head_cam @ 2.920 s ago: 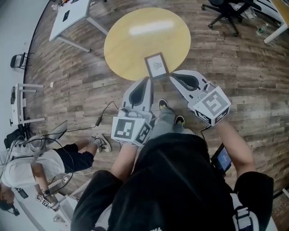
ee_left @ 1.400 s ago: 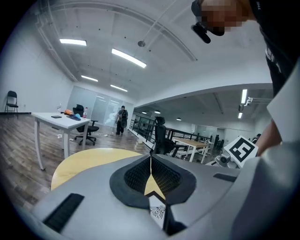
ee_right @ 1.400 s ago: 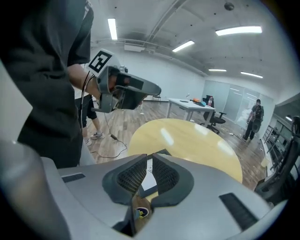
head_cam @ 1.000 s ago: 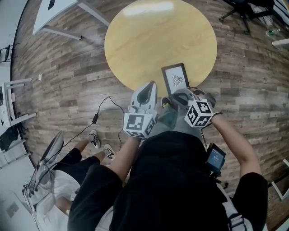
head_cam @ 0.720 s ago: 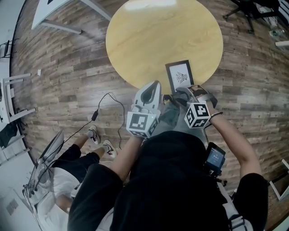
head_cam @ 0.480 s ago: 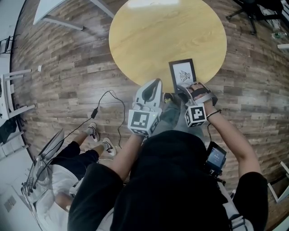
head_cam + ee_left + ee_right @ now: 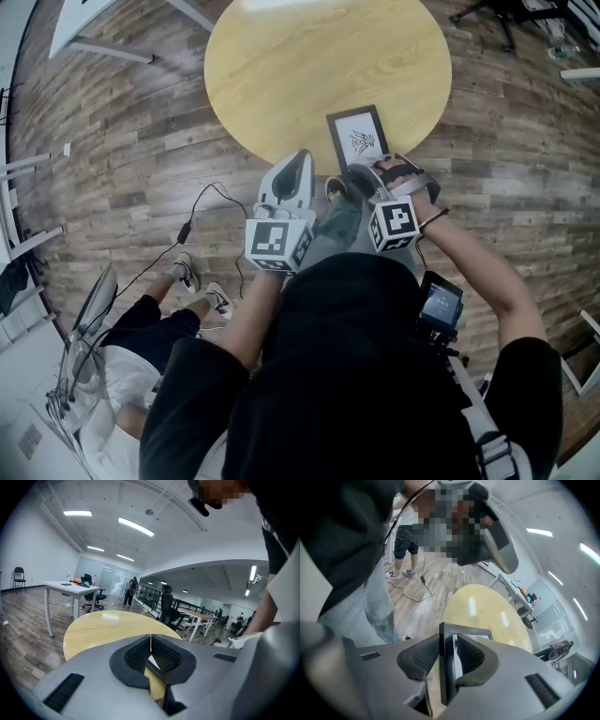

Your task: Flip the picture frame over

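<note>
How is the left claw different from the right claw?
The left claw is shut with nothing in it; the right claw has just been closing on the edge of the picture frame. The left claw points almost level over the table; the right claw tips steeply down. Both are grey with black ridged pads.

Black-edged picture frame [image 7: 356, 137], yellow table [image 7: 300, 66], brown plank floor [image 7: 141, 159].
</note>
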Tool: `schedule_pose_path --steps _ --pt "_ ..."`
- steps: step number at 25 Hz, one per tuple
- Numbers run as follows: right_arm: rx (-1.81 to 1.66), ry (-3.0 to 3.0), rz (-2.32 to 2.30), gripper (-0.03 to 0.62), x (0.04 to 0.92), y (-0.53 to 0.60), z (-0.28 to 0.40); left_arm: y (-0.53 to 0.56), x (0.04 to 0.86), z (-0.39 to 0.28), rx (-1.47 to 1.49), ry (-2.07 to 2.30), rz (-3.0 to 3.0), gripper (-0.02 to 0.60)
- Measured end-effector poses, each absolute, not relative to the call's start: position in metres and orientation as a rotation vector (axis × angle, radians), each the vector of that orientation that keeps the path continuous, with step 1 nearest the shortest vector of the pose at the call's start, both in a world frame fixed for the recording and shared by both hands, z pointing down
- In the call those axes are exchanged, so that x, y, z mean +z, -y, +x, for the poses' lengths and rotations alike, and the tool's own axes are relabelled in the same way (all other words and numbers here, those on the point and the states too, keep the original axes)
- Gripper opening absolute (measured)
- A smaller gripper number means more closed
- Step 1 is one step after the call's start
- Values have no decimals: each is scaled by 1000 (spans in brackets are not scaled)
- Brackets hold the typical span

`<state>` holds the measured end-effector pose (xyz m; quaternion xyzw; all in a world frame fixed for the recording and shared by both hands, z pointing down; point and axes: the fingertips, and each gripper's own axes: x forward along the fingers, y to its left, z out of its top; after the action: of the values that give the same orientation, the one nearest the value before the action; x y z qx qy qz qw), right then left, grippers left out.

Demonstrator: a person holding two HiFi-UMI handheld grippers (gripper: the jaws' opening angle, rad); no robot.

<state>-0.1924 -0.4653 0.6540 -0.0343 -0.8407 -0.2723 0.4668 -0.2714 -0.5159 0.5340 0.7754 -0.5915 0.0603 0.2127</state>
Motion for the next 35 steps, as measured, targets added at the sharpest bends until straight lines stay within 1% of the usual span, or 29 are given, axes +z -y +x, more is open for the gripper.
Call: schedule_pose_path --steps 2,4,7,10,14,19,22,24,28,32,35 --pt "-630 2117 -53 106 634 467 -199 513 531 -271 163 1643 2161 23" --pt "-562 2189 -9 100 611 473 -205 513 527 -271 157 1650 2172 23" --pt "-357 2348 60 95 576 485 -216 513 520 -278 149 1673 2172 23" --pt "10 2551 148 95 543 505 -222 514 516 -284 144 1693 2166 23" --pt "580 2761 285 95 515 535 -212 515 513 -287 156 1704 2174 23" --pt "1317 2785 566 94 521 575 -173 518 510 -289 163 1703 2183 23" --pt "1611 2688 746 94 536 596 -144 522 509 -286 175 1699 2194 23" --pt "1650 2584 857 89 557 598 -127 523 508 -285 175 1695 2199 23" --pt "1563 2363 1002 78 602 590 -106 525 507 -280 189 1677 2220 23" --pt "1447 2196 1029 80 634 586 -101 528 508 -278 208 1668 2233 23" --pt "1390 2148 1010 83 642 585 -100 528 509 -275 219 1662 2232 23"
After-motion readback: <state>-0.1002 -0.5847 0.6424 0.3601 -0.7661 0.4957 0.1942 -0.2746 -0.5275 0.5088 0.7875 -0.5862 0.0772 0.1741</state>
